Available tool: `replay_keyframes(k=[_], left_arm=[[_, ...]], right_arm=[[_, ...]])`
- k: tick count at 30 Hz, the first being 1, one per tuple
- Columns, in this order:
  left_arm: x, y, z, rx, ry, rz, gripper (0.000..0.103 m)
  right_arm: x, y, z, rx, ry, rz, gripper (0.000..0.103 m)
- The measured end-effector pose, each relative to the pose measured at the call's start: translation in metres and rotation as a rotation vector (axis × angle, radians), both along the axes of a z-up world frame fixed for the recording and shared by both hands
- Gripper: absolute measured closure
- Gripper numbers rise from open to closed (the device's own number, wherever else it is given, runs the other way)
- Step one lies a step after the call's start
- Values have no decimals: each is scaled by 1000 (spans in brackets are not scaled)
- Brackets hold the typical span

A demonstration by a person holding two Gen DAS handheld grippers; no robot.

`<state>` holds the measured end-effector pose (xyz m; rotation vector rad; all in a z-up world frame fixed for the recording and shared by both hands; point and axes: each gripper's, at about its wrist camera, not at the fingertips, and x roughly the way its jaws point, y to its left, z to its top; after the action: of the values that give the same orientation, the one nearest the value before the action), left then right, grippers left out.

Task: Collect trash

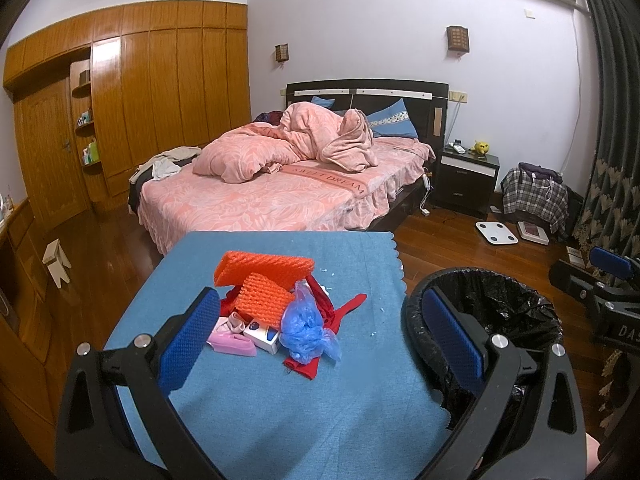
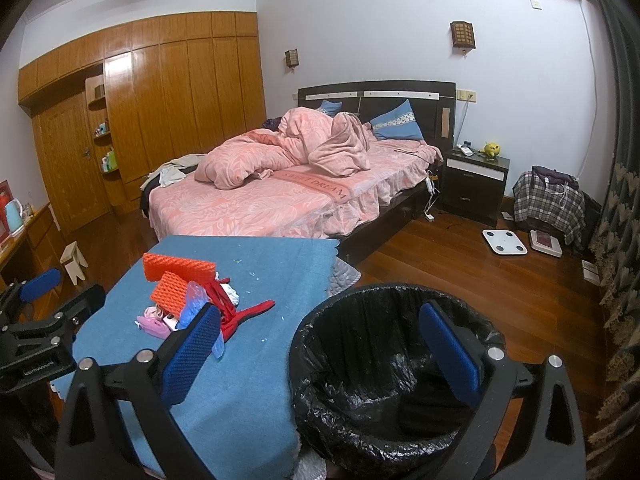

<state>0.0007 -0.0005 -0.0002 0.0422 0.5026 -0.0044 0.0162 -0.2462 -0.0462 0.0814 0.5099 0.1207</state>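
Both tools, the left tool (image 1: 320,344) and right tool (image 2: 320,350), were open and empty, a heap of trash (image 1: 276,312) lay uncollected on the blue surface (image 1: 280,408) ahead of them, and the black-lined bin (image 2: 384,368) below the right tool looked empty.

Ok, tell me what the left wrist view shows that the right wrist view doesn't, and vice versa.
Only the left wrist view shows the whole crumpled blue plastic bag and the right gripper from outside. Only the right wrist view shows the kettle, the bin's full lined interior and the left gripper from outside. Both share the trash pile with orange foam netting, blue tablecloth and bed.
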Motion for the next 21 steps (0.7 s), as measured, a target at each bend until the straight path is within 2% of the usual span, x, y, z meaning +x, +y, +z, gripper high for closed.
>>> replay_keyframes(k=[13, 14, 21], left_arm=[[0, 15, -10, -8, 5, 11, 5], [9, 20, -25, -7, 5, 15, 5], [23, 53, -39, -13, -17, 68, 5]], right_arm=[[12, 16, -4, -3, -12, 23, 6], [13, 17, -4, -3, -14, 25, 6], [38, 38, -21, 4, -22, 66, 6]])
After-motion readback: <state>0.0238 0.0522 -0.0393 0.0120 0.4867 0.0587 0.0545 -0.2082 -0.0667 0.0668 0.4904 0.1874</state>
